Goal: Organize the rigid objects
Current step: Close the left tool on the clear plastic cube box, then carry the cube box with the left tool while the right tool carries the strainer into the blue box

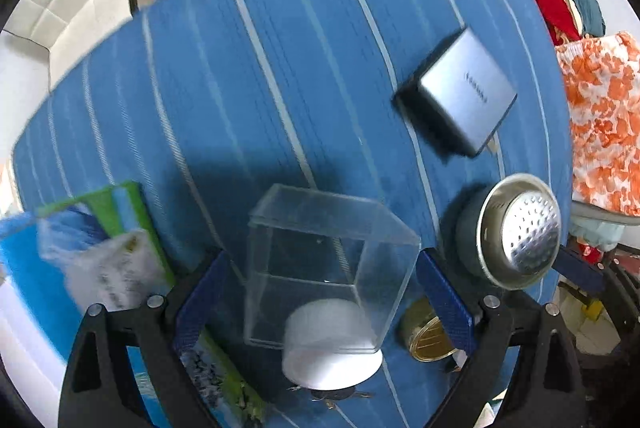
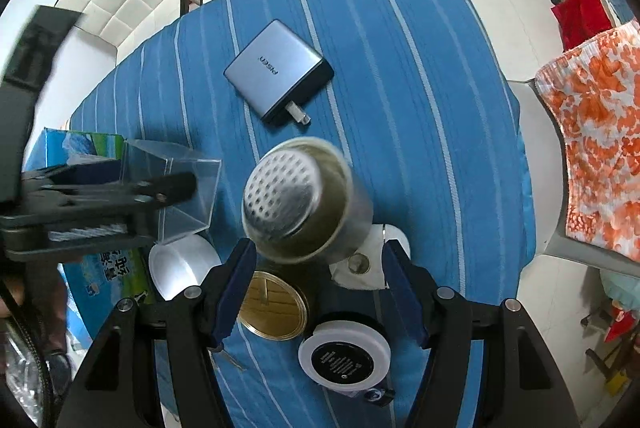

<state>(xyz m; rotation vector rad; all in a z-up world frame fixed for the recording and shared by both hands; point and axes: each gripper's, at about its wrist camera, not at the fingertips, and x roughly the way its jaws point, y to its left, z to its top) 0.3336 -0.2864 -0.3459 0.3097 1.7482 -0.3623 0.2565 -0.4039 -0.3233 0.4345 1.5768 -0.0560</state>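
Item: clear plastic box (image 1: 320, 260), gripped between your left claw (image 1: 320, 292), poised over a white bowl (image 1: 332, 348) at 6 o'clock. Item: perforated steel cup (image 2: 300, 200), held tilted in your right claw (image 2: 316, 284) above a gold lid (image 2: 274, 310). Item: grey charger (image 2: 280, 68), 12 o'clock on the bench (image 2: 420, 88). Keep both grips firm; lower each level beside its neighbours, not onto them.

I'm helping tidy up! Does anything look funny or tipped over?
Yes. The metal cup between the right gripper's fingers is tilted, its holed bottom facing up. The clear box in the left gripper leans too.
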